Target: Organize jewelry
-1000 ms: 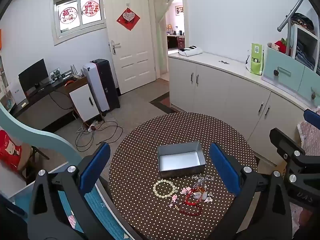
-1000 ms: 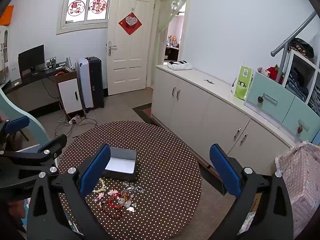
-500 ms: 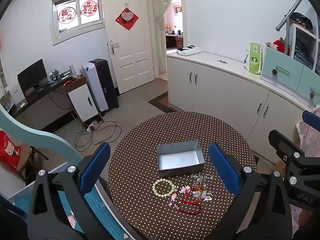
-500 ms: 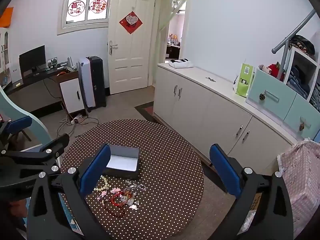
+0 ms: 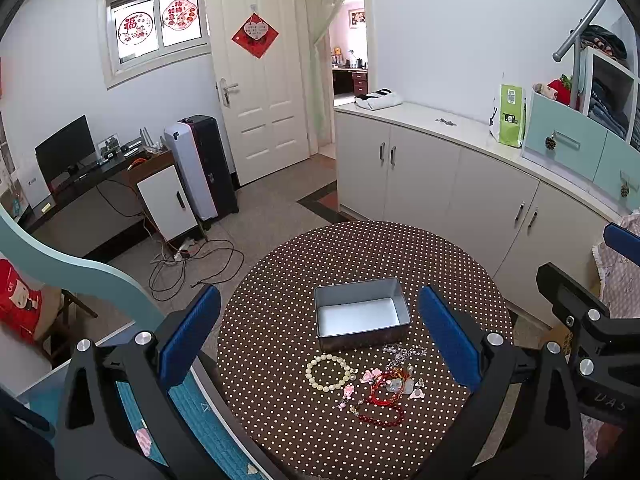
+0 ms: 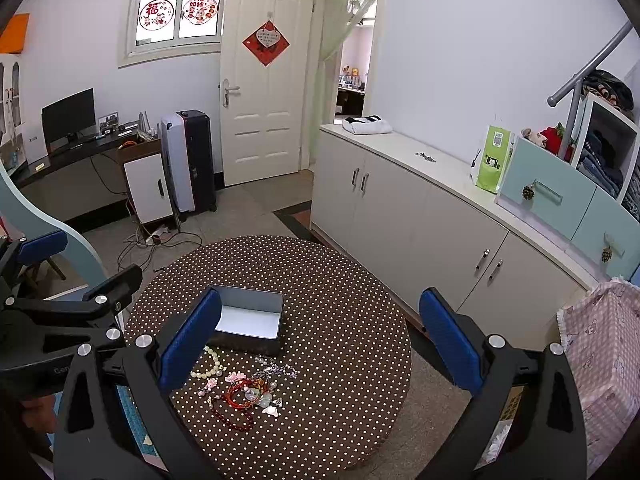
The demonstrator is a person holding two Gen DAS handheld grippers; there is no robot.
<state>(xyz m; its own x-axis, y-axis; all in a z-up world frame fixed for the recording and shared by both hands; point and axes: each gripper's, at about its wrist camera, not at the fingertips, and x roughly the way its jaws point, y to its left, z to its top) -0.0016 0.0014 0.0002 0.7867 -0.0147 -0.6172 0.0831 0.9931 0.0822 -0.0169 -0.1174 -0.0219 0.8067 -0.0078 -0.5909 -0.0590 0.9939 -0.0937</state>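
Grippers (image 5: pixel 320 336) (image 6: pixel 320 336) aloft — fingers wide apart

Jewelry (image 5: pixel 376 384) on table (image 5: pixel 280 272), just before the tin (image 5: pixel 362 314)

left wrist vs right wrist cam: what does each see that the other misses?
Left wrist only: the whole cream bracelet, unobstructed; the right gripper at the frame's right edge; a red cushion at far left.

Right wrist only: the left gripper at the frame's left edge; an orange box high on the wall; its own finger covers part of that bracelet.

Both: the dotted table, the empty tin, the red bracelets, and both grippers open, holding nothing.
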